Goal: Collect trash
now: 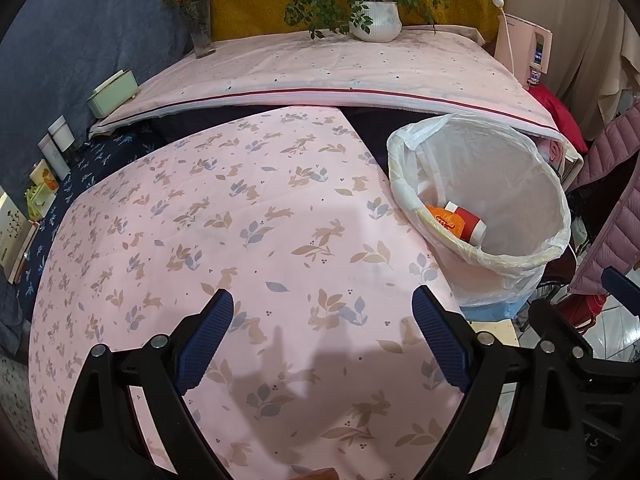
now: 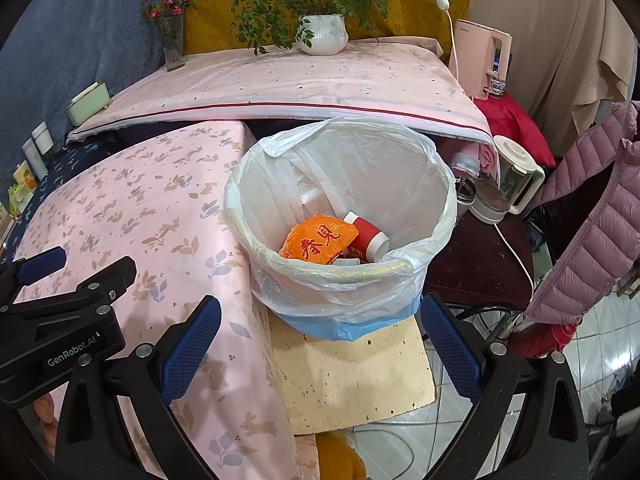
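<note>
While both tongs gape empty, wrapper and cup lie in bin.

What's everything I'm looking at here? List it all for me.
Trash bin: one, clear liner, blue base, beside the table on a cream board.
Orange wrapper: one, inside bin.
Red-and-white paper cup: one, lying inside bin.
Rabbit-print cloth: one, pink, covering the table.
Potted plant: one, white pot, rear surface.
Flower vase: one, clear, rear left.
Kettle: one, white, right of bin.
Puffer jacket: one, mauve, far right.
Left tool: open, empty.
Right tool: open, empty.
</note>
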The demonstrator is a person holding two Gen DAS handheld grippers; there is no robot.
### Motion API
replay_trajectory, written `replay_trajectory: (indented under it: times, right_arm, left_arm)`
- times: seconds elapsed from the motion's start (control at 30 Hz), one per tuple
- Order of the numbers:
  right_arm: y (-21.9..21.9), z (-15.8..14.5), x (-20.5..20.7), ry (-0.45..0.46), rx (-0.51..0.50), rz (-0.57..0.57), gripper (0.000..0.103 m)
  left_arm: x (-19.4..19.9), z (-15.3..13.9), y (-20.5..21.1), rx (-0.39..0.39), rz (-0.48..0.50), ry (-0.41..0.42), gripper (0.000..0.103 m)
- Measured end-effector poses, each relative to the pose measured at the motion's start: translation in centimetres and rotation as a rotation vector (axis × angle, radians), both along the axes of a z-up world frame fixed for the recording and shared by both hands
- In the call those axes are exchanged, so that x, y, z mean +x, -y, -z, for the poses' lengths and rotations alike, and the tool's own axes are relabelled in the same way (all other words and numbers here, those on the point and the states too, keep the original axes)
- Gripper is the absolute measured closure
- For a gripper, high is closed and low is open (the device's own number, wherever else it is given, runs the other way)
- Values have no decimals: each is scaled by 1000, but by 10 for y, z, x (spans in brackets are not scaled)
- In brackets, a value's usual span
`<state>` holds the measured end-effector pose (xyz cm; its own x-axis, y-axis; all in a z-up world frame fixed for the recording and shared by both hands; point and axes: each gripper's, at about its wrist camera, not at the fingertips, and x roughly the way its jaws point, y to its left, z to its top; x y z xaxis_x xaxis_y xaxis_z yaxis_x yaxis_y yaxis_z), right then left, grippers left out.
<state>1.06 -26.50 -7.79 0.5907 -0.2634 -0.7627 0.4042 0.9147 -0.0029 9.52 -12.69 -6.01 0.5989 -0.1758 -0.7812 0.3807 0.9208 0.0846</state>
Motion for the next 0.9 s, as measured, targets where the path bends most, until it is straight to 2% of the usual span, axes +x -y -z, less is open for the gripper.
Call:
replay_trajectory:
  times: [0.57,0.9]
  right_arm:
    - [0,1,1,-5,-8,2,7]
    - [-1,-3,-2,-4,-11,9,7]
  left_arm:
    - [3,-1,-2,-46,-28,5,16]
    - [2,-5,-2,-47,-26,18,17]
